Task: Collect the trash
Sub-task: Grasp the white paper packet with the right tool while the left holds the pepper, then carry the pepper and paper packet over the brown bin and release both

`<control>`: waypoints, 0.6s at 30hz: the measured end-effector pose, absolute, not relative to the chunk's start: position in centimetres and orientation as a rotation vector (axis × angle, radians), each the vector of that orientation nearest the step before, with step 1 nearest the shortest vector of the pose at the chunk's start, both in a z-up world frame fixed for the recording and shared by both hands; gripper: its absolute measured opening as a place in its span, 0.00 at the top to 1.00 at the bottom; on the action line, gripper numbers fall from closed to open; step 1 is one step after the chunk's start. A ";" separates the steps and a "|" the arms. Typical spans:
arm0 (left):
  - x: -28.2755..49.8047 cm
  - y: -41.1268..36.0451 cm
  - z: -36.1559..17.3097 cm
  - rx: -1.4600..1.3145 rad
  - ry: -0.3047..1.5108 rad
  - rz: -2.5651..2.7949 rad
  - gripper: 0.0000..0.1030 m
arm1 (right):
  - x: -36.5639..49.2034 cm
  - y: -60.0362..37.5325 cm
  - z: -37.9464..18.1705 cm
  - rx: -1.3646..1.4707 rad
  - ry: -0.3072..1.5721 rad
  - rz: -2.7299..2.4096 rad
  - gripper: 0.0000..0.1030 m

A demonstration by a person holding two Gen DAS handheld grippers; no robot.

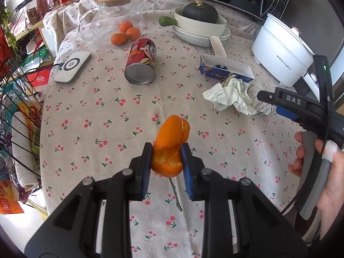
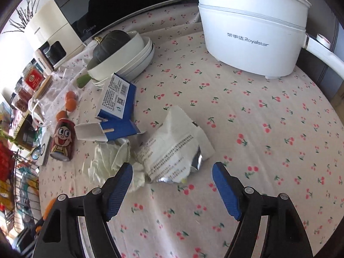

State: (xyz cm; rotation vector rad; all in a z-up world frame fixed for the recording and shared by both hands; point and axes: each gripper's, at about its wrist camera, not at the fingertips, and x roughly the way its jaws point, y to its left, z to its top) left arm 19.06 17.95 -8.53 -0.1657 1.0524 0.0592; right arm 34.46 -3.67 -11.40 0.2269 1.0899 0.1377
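My left gripper (image 1: 166, 148) is shut on a curled piece of orange peel (image 1: 172, 133), held above the cherry-print tablecloth (image 1: 107, 129). A thin twig (image 1: 175, 195) lies on the cloth beneath it. My right gripper (image 2: 172, 167) stands open with nothing between its pads, just above a torn foil wrapper (image 2: 176, 150) and a crumpled tissue (image 2: 109, 161). Behind them lies an opened blue box (image 2: 117, 101). A red drink can (image 1: 140, 62) lies on its side further left.
A white electric pot (image 2: 251, 28) stands at the back right. White dishes (image 1: 202, 34) hold a dark squash. Three oranges (image 1: 124, 33) lie by a tipped glass jar, with a white device (image 1: 72, 66) near the left edge. A wire rack (image 1: 19, 129) stands beside the table.
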 end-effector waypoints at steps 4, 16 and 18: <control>19.2 18.5 -8.8 -0.176 1.061 0.059 0.72 | 36.6 -2.4 -13.2 0.226 1.103 0.052 0.24; 18.8 17.7 -8.5 -0.160 1.057 0.035 0.72 | 34.6 -0.2 -12.1 0.035 1.031 0.154 0.84; 18.6 17.5 -8.2 -0.157 1.051 0.029 0.72 | 33.8 -0.9 -11.3 0.031 1.015 0.169 0.84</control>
